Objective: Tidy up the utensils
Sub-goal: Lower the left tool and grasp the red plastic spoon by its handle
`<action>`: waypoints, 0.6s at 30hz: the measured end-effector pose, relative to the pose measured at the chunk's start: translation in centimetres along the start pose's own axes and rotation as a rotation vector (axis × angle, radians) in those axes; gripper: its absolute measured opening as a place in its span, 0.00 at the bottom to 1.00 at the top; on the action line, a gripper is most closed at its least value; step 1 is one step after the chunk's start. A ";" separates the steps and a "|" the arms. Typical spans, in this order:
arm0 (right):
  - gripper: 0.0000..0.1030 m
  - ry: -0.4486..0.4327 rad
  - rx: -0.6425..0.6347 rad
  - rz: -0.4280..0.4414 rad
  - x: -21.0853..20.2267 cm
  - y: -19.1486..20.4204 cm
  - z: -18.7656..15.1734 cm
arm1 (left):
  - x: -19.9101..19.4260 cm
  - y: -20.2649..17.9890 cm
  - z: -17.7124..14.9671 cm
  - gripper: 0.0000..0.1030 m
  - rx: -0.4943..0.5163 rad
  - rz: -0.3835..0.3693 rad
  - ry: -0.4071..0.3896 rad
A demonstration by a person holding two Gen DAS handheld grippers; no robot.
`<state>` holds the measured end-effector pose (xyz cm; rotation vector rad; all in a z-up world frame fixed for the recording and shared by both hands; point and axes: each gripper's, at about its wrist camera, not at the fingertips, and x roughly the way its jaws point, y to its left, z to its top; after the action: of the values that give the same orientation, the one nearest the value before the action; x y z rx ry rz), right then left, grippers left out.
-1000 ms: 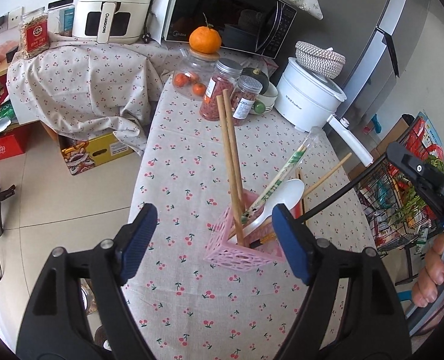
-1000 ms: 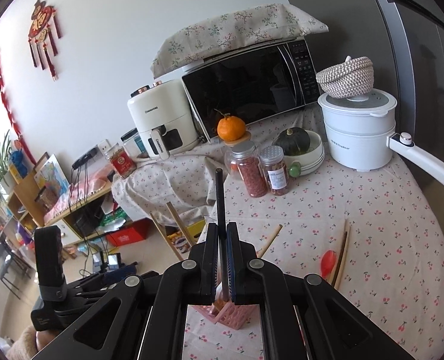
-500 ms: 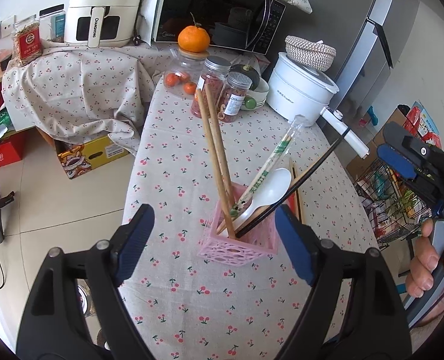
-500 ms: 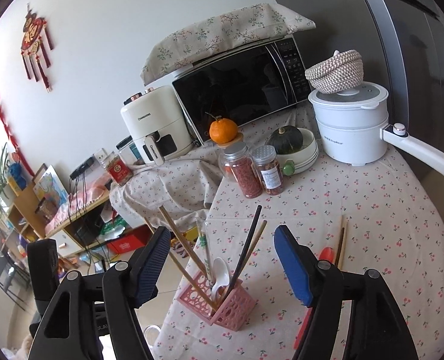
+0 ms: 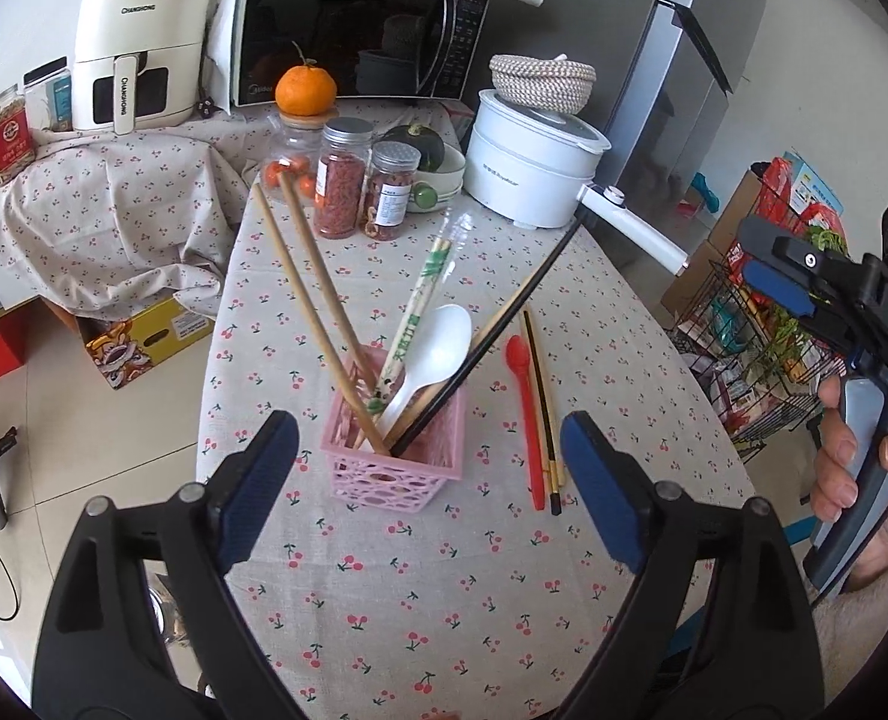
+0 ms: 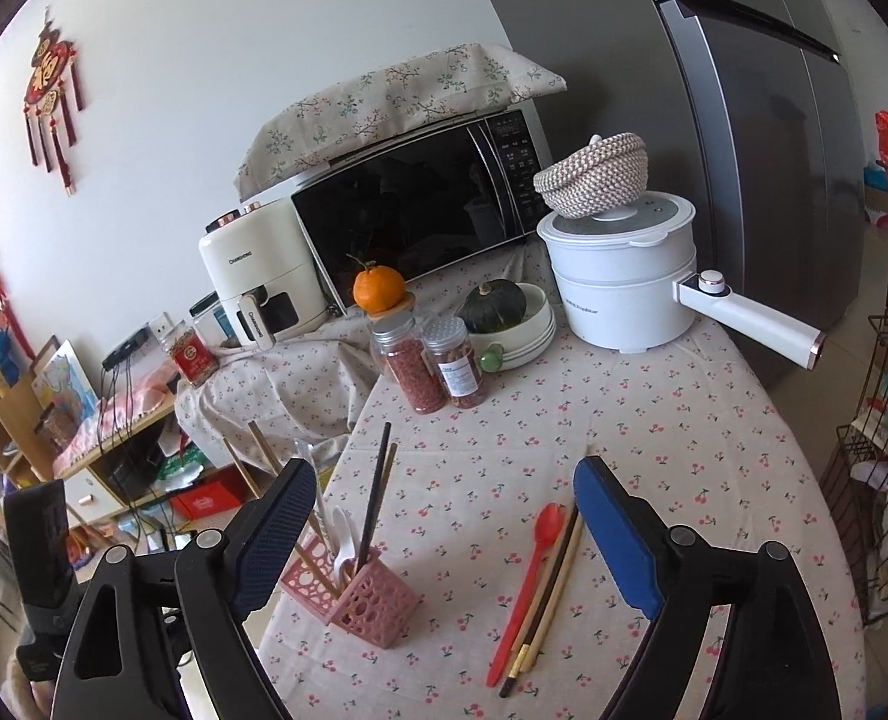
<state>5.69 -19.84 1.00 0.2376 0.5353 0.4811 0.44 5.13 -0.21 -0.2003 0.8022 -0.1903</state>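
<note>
A pink perforated basket (image 5: 393, 456) (image 6: 360, 594) stands on the cherry-print tablecloth. It holds wooden chopsticks (image 5: 312, 312), a wrapped pair, a white spoon (image 5: 438, 348) and a black chopstick (image 5: 492, 336) (image 6: 375, 492). To its right a red spoon (image 5: 525, 414) (image 6: 528, 576) and loose chopsticks (image 5: 543, 408) (image 6: 555, 576) lie flat. My left gripper (image 5: 425, 420) is just short of the basket, its jaws opening and its pads clear of it. My right gripper (image 6: 444, 468), with a hand on its grip at the table's right edge, is opening too and holds nothing.
At the far end stand two spice jars (image 5: 360, 186), a jar with an orange (image 5: 305, 90) on top, a bowl with a squash, a white electric pot (image 5: 534, 162) with a long handle, a microwave and an air fryer. A wire rack (image 5: 762, 354) is on the right.
My right gripper opened and let go of the black chopstick, which now leans in the basket, then drew back to the right. My left gripper opened a little wider and shifted sideways.
</note>
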 end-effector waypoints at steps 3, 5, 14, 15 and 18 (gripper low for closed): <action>0.88 0.026 0.037 -0.021 -0.1 -1.7 -0.2 | 0.3 -1.9 -0.3 0.87 0.054 -0.014 0.013; 0.88 0.052 0.057 -0.040 0.1 -2.8 -0.4 | 0.7 -3.2 -0.5 0.87 0.085 -0.021 0.023; 0.88 0.227 0.105 -0.180 2.0 -8.2 -1.9 | 4.8 -10.2 -2.9 0.87 0.270 -0.039 0.129; 0.88 0.243 0.123 -0.191 2.2 -9.0 -2.1 | 5.6 -10.9 -3.1 0.87 0.289 -0.026 0.143; 0.88 0.285 0.197 -0.216 3.0 -11.8 -2.7 | 8.6 -12.5 -3.0 0.87 0.314 0.021 0.189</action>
<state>10.87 -28.27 -6.56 0.2975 0.8785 0.2518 2.91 -9.33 -5.05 0.1241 0.9496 -0.3155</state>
